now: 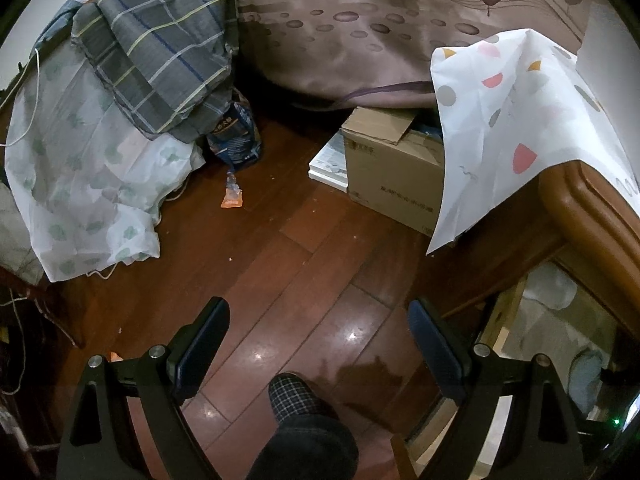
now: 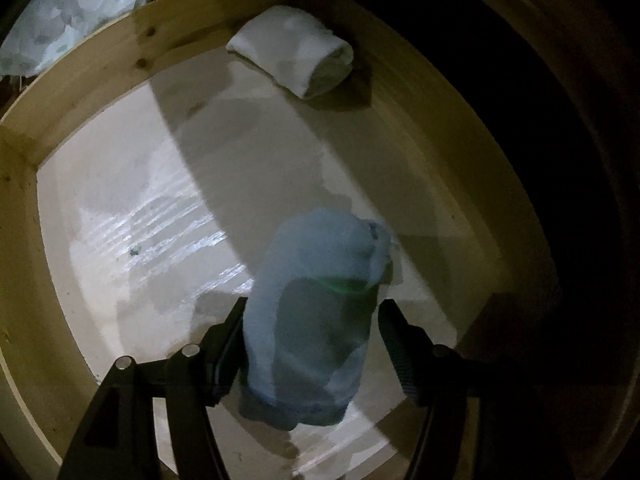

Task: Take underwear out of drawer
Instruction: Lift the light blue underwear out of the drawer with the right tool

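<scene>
Blue underwear [image 2: 316,312] lies on the drawer [image 2: 92,92] floor between the right gripper [image 2: 312,344]'s parted fingers, long axis running away from it. Left gripper [image 1: 320,344] hangs open over floorboards, farther off.

the floor [image 1: 280,264] was glossy dark wood planks with bright glints. the box [image 1: 392,172] was matt brown cardboard. the drawer [image 2: 84,92] had pale unfinished wood walls and a smooth, slightly shiny bottom. the blue underwear [image 2: 316,304] was soft thin cloth; the white roll [image 2: 296,56] at the far side looked like fluffy cloth. the right hand-held gripper [image 2: 312,344] was matt black plastic with metal pins.
</scene>
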Motion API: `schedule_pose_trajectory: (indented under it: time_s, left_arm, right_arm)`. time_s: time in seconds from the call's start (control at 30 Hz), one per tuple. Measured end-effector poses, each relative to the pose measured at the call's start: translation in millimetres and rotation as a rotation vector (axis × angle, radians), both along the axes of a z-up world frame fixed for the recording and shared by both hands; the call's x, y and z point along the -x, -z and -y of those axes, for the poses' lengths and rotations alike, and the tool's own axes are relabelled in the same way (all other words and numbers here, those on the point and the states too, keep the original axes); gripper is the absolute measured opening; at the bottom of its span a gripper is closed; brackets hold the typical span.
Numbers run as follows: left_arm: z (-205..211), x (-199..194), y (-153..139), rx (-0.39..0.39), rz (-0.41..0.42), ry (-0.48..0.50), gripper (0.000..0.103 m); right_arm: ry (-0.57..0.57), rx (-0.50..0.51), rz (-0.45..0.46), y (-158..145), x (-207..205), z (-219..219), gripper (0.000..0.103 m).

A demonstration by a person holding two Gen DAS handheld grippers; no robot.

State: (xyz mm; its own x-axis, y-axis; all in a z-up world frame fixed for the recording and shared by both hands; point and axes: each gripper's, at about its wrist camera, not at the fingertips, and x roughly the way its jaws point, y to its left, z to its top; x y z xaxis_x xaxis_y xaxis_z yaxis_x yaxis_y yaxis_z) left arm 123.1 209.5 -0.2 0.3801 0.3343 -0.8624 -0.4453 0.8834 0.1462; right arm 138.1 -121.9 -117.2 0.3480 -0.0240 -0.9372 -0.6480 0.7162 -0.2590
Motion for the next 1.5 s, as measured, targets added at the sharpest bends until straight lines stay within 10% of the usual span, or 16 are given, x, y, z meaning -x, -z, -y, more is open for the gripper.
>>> schedule_pose_trajectory:
  time_s: [0.77,1.5]
  left_arm:
    - [13.1,-5.5,7.7,0.004,-0.028,0.031,0.089]
    - [21.2,-5.8,9.3,0.022,-0.04,0.051,0.089]
  right_arm:
    - [-0.063,0.012,0.015,-4.3,16.5,-2.4,0.037]
    - [0.075,-0.04,0.142,-95.6,63.6,-15.8,0.037]
